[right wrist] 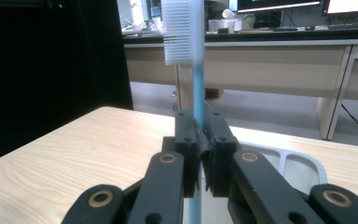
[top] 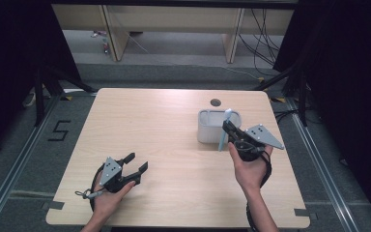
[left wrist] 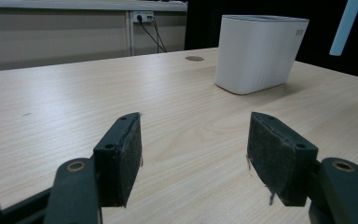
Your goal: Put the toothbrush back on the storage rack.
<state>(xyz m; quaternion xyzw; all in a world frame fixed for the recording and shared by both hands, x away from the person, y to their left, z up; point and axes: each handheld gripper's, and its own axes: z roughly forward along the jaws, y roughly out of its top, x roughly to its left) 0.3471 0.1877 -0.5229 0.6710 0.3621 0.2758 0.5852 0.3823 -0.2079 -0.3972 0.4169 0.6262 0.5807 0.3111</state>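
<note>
Pale wood-grain covers the table, which stands on grey floor with dark curtains at both sides and light desks behind. Above the right half of that table, a light blue toothbrush stands nearly upright, clamped at mid-handle by the right gripper. In the right gripper view its white bristles sit at the top, facing left, and the handle runs straight down between the two black jaws, which are closed tight on it. From the high view the toothbrush leans slightly, its head over the near right part of a white holder and its lower end hanging in front of the holder's wall, above the tabletop. The right gripper is held in the person's right hand, with its grey three-cornered plate pointing right and a cable trailing down the forearm.

That white holder is an oval container with an open top split into compartments; it stands on the table just before a small round cable hole. In the left gripper view the holder stands upright farther along the table.

Well apart, over the near left of the table, the left gripper is held in the left hand. Its jaws are spread wide with only bare tabletop between the pads.
</note>
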